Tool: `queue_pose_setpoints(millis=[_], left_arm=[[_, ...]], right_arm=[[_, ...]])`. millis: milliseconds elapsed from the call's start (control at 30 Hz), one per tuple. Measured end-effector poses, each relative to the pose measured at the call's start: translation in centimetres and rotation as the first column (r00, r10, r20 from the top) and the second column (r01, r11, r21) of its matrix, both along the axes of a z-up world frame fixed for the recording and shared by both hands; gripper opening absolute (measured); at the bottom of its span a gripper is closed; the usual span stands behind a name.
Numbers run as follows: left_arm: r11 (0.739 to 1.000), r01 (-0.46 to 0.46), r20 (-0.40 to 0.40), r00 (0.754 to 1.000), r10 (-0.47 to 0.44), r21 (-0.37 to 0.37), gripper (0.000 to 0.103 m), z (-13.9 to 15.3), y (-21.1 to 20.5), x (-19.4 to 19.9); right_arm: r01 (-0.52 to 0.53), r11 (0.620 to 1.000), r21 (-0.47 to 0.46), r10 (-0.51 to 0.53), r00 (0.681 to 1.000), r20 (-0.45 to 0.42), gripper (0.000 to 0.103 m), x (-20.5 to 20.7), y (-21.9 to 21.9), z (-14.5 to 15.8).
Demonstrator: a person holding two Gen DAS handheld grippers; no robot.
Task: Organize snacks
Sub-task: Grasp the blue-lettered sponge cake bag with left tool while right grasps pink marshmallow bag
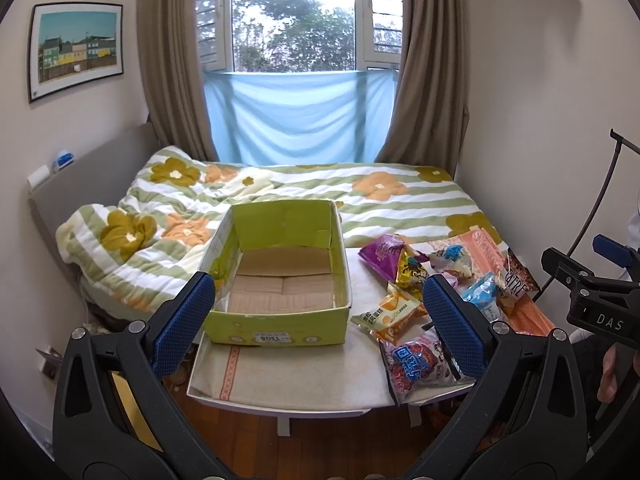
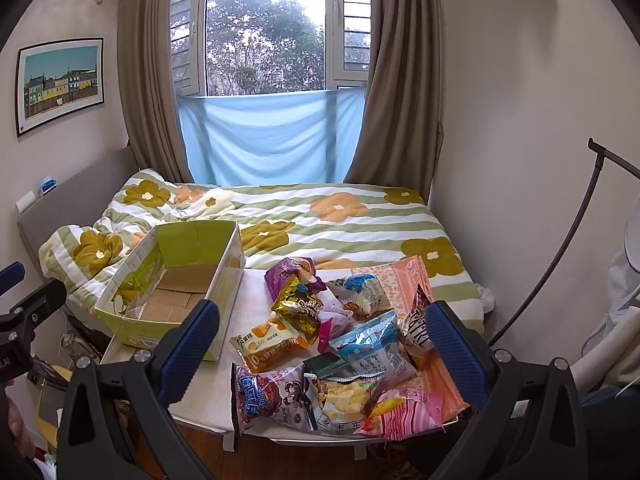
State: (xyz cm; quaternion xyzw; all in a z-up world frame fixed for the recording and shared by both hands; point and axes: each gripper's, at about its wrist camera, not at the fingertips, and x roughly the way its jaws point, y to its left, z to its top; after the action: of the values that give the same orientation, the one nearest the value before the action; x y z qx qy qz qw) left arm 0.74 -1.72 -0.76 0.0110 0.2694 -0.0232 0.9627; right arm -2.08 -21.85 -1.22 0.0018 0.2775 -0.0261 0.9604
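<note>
Snacks point(image 2: 332, 356): crinkled foil and plastic packets, heaped on worktop point(image 1: 280, 376) right of box
Readable writing: "50" on orange packet point(image 2: 272, 344); "13308" sticker on box front
Box point(image 1: 280, 280): green cardboard, open-topped, rectangular, empty
Left claw point(image 1: 320, 320): blue textured pads apart, nothing held
Right claw point(image 2: 324, 344): pads apart, nothing held

The box point(image 1: 280, 280) is lime green outside, plain brown cardboard inside. The quilt point(image 2: 340, 216) has green and white stripes with orange and olive flowers. One snack bag point(image 2: 298, 312) is gold, another purple bag point(image 1: 380, 250), another pink striped bag point(image 2: 404, 412). The pads point(image 1: 182, 320) of the left tool are blue on black arms.
</note>
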Motion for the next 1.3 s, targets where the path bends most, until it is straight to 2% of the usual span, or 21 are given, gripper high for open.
queue_pose_setpoints(millis=[200, 333, 467, 600, 733, 867, 1000, 1100, 1300], left_arm=[[0.999, 0.035, -0.055, 0.998, -0.036, -0.018, 0.103, -0.3, 0.0, 1.5], [0.995, 0.095, -0.135, 0.986, -0.099, -0.037, 0.103, -2.3, -0.4, 3.9], [0.983, 0.171, -0.243, 0.953, -0.183, -0.067, 0.103, -6.2, -1.5, 6.4], [0.965, 0.244, -0.308, 0.915, -0.261, -0.092, 0.103, -10.1, -3.6, 8.1], [0.954, 0.290, -0.376, 0.878, -0.297, -0.077, 0.103, -14.0, -6.2, 9.2], [0.952, 0.289, -0.448, 0.841, -0.304, -0.103, 0.103, -17.3, -8.1, 10.0], [0.961, 0.247, -0.520, 0.809, -0.274, -0.123, 0.103, -20.1, -9.8, 11.0], [0.965, 0.217, -0.553, 0.791, -0.261, -0.145, 0.103, -21.5, -11.1, 11.7], [0.980, 0.157, -0.630, 0.751, -0.197, -0.120, 0.103, -24.6, -13.1, 13.2]], right_arm=[[0.015, 1.000, 0.009, -0.015, 1.000, -0.020, 0.103, 0.2, -0.4, 0.1], [0.044, 0.999, 0.015, -0.043, 0.997, -0.060, 0.103, 0.7, -1.5, -0.7], [0.096, 0.995, 0.005, -0.095, 0.988, -0.123, 0.103, 1.1, -2.8, -3.1], [0.135, 0.991, -0.012, -0.135, 0.971, -0.197, 0.103, 1.3, -4.0, -6.3], [0.161, 0.987, -0.015, -0.159, 0.953, -0.259, 0.103, 1.2, -5.7, -9.4], [0.166, 0.986, -0.016, -0.162, 0.933, -0.320, 0.103, 1.4, -7.7, -12.3], [0.160, 0.987, -0.017, -0.155, 0.913, -0.378, 0.103, 2.1, -10.0, -14.8], [0.156, 0.988, 0.012, -0.137, 0.899, -0.415, 0.103, 2.9, -11.6, -16.5], [0.149, 0.983, 0.109, -0.074, 0.859, -0.507, 0.103, 4.7, -13.6, -19.5]])
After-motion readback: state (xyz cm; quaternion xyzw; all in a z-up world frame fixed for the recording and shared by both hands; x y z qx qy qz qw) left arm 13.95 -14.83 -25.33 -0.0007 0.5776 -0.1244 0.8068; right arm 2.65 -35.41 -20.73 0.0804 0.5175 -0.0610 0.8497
